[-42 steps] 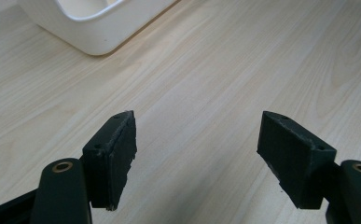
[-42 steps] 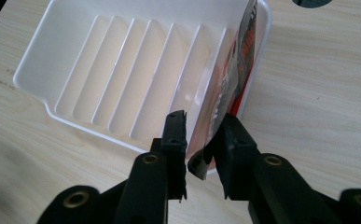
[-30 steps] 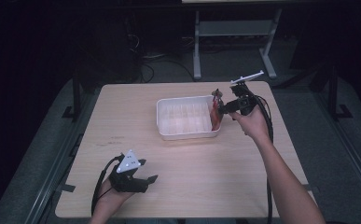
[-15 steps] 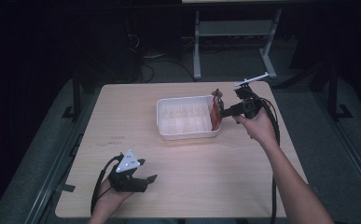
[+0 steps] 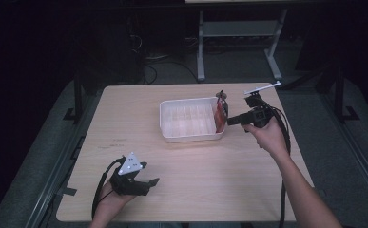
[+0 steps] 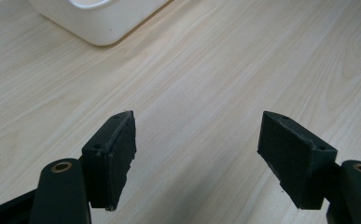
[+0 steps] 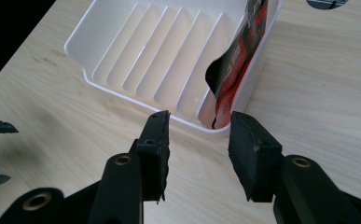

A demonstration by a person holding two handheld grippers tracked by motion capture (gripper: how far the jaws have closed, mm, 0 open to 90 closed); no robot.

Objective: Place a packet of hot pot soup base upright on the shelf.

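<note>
A white slotted tray (image 5: 166, 124) (image 7: 99, 60) stands on the wooden table. A red and black packet (image 5: 219, 115) (image 7: 238, 60) stands upright in the slot at its right end. My right gripper (image 5: 229, 121) (image 7: 198, 140) is just outside that end of the tray, a little above the table, open, with nothing between its jaws. Near the table's front left, my left gripper (image 5: 152, 183) (image 6: 197, 149) rests low over bare wood, wide open and holding nothing. A corner of the tray (image 6: 99, 21) lies ahead of it.
A metal frame with legs (image 5: 238, 33) stands on the floor beyond the table's far edge. Dark cables (image 5: 153, 61) lie on the floor behind. Bare wood (image 5: 210, 175) spreads between tray and front edge.
My right gripper has let go of the packet and drawn back a little to the right of the tray. The packet stays standing in the end slot. The left gripper has not moved.
</note>
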